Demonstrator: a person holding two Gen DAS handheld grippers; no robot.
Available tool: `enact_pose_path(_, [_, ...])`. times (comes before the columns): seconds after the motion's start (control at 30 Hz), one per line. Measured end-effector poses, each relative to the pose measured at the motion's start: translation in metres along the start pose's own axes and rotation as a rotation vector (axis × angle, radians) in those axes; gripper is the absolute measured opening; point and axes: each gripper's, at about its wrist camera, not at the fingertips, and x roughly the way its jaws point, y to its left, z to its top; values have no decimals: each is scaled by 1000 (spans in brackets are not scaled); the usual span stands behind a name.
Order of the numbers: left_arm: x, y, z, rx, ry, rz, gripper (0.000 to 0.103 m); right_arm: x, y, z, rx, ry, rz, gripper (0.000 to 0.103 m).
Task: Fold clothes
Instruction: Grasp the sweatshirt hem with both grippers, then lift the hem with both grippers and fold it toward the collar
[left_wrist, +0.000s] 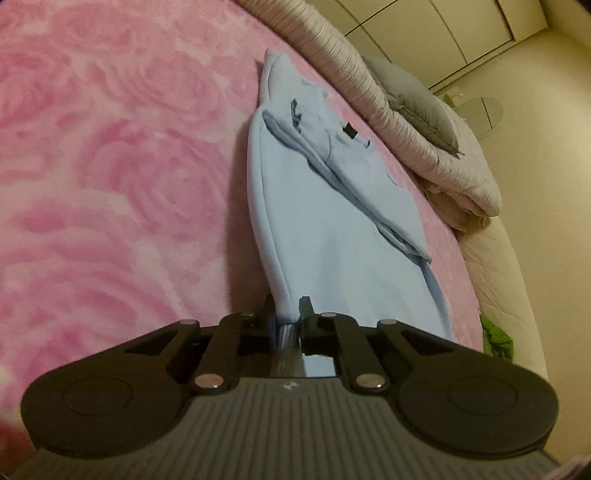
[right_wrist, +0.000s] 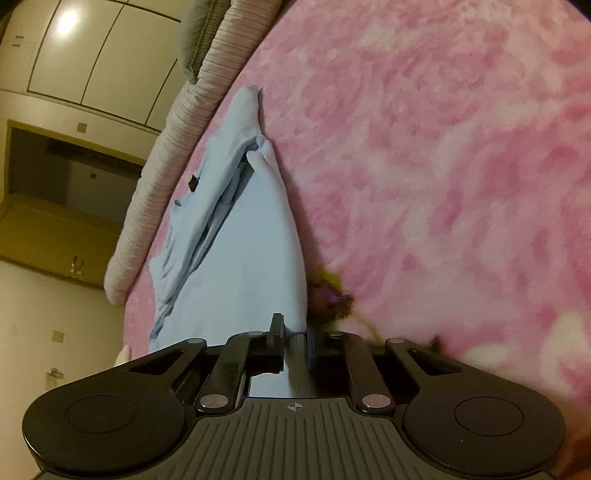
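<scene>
While both sets of tongs are clamped on cloth, most of each view is filled by the bed (left_wrist: 110, 166), covered with a pink rose-patterned fleece blanket (right_wrist: 443, 166). A pale ribbed duvet (left_wrist: 417, 147) is bunched along the far right edge of the bed in the left wrist view, and along the far left edge in the right wrist view. A grey pillow (left_wrist: 417, 103) is laid on top of it. Cream wardrobe doors (right_wrist: 92, 55) are seen beyond the bed, with a dark doorway (right_wrist: 55, 166) below them in the right wrist view.

The light blue garment (left_wrist: 332, 229) is spread lengthwise on the blanket, running from the near tongs to a narrow tip at the far end, near the duvet. Its upper layer is folded over and creased into ridges on one side. A small black tag (left_wrist: 349, 130) is seen on the upper layer toward the far end.

The left tongs (left_wrist: 290, 314) are closed on the near edge of the garment, with blue fabric pinched between the jaws and lifted off the blanket. The right tongs (right_wrist: 293, 334) are likewise closed on a near edge of the same garment, fabric gripped between the jaws.

A bit of green cloth (left_wrist: 496, 338) is seen at the right edge of the bed in the left wrist view. A blurred dark green and purple item (right_wrist: 334, 295) lies just right of the garment in the right wrist view; what it is cannot be told.
</scene>
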Motion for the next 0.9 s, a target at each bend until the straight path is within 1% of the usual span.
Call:
enact_pose_path(0.07, [-12, -3, -3, 10, -26, -27, 6, -6, 4, -2, -21, -10, 0, 8])
enact_pose_path(0.17, [-34, -12, -11, 27, -62, -51, 6, -26, 19, -7, -46, -32, 33, 8])
enact_pose_path(0.27, [-60, -17, -28, 19, -91, -74, 6, -50, 32, -18, -78, -42, 40, 8])
enact_pose_path(0.37, [-89, -15, -61, -3, -96, -89, 6, -80, 33, -39, -82, -44, 52, 8])
enact_pose_path(0.47, [-121, -14, -104, -15, -94, -104, 6, -107, 32, -64, -72, -42, 55, 8])
enact_pose_path(0.57, [-148, -11, -145, -61, -85, -116, 6, -137, 25, -96, -60, -36, 51, 8])
enact_pose_path(0.63, [-163, -10, -163, -78, -74, -110, 6, -155, 20, -114, -48, -33, 53, 8])
enact_pose_path(0.7, [-173, -12, -173, -76, -66, -103, 6, -170, 18, -128, -41, -26, 53, 8])
enact_pose_path(0.77, [-182, -16, -175, -68, -64, -103, 6, -179, 18, -138, -44, -13, 50, 8])
enact_pose_path(0.9, [-186, -24, -162, -53, -72, -121, 6, -184, 29, -139, -76, 4, 41, 8])
